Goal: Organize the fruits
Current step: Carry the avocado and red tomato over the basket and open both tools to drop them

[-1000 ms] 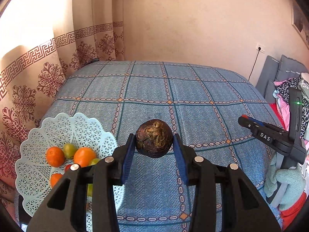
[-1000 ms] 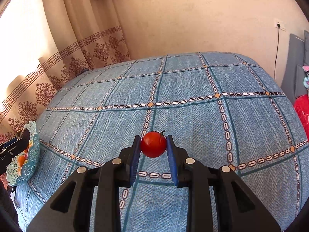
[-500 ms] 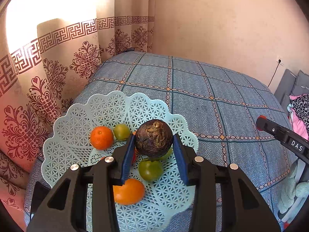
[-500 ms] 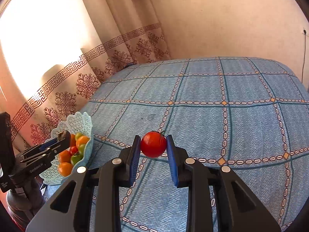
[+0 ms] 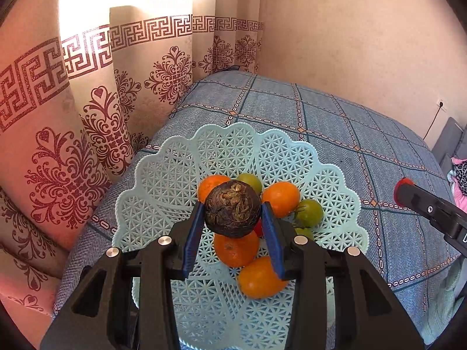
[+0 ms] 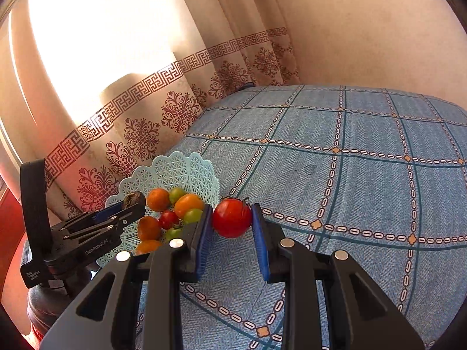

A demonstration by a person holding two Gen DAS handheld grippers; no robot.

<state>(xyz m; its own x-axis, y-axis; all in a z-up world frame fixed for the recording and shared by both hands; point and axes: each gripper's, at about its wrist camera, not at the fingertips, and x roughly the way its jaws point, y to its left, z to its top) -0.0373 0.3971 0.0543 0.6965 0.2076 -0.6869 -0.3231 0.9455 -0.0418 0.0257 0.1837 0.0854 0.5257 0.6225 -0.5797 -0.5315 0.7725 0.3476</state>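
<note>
While I steer both tools toward the bowl, this is my read:

Dark fruit: the rough, dark brown round fruit [image 5: 232,212] is pinched between the blue pads of my left gripper [image 5: 233,227], held above the fruit pile.
Red fruit: the glossy red round tomato [image 6: 232,218] is clamped in my right gripper [image 6: 232,233], just right of the bowl's rim, over the bed.
Bowl: the pale blue latticed plastic bowl [image 5: 163,175] sits at the near left edge of the blue checked bedspread [image 6: 364,180], holding oranges [image 5: 280,198] and green tomatoes [image 5: 308,213].
Change: a second ago the bowl lay off to the left of the dark fruit; now that fruit is centred over it, and the tomato has closed in too.
Meaning: I judge the left drop is due, the right one next.
Surroundings: patterned curtain [image 5: 96,116] far left.
</note>
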